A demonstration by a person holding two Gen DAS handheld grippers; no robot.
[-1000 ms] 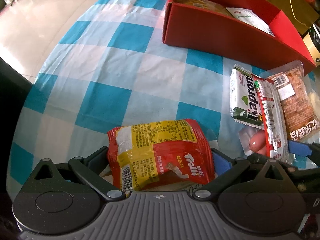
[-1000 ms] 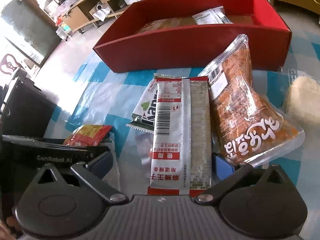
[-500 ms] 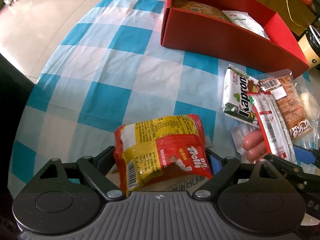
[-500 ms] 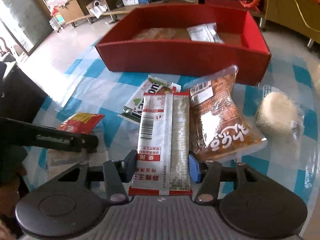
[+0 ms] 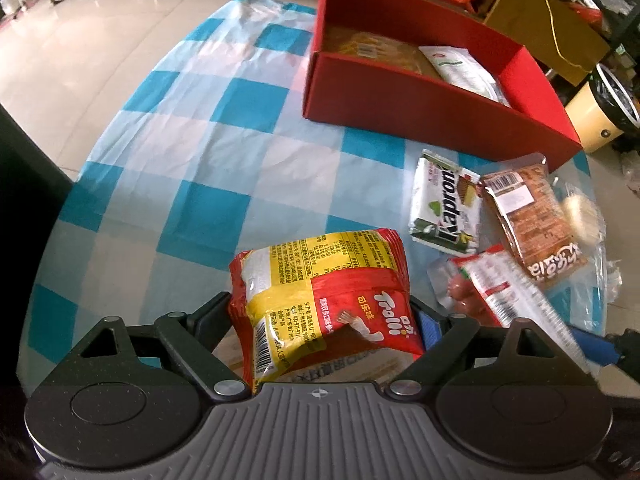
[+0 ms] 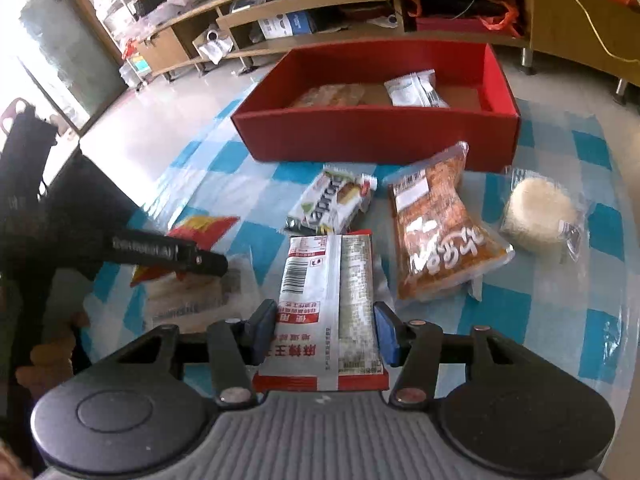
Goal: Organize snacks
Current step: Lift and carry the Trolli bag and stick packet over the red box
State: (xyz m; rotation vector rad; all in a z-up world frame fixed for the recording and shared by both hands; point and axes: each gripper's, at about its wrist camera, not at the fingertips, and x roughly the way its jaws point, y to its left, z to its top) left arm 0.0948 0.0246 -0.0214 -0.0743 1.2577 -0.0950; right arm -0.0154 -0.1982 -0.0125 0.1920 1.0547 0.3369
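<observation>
The left gripper (image 5: 324,316) squeezed a red and yellow Trolli candy bag (image 5: 320,304) between its pads, just above the bench (image 5: 192,152). The right gripper (image 6: 326,330) had just been closing, and it pinched a long white and red sausage pack (image 6: 328,304) that stuck out forward. Near that pack lay a green and white Kapron wafer pack (image 6: 332,204), a brown snack bag (image 6: 440,236) and a round rice cake (image 6: 540,212) in clear wrap. Farther back on the blue checked cloth (image 5: 224,108) stood a red box (image 6: 376,136). Inside it lay a white packet (image 6: 416,90) beside a tan one (image 6: 332,96).
</observation>
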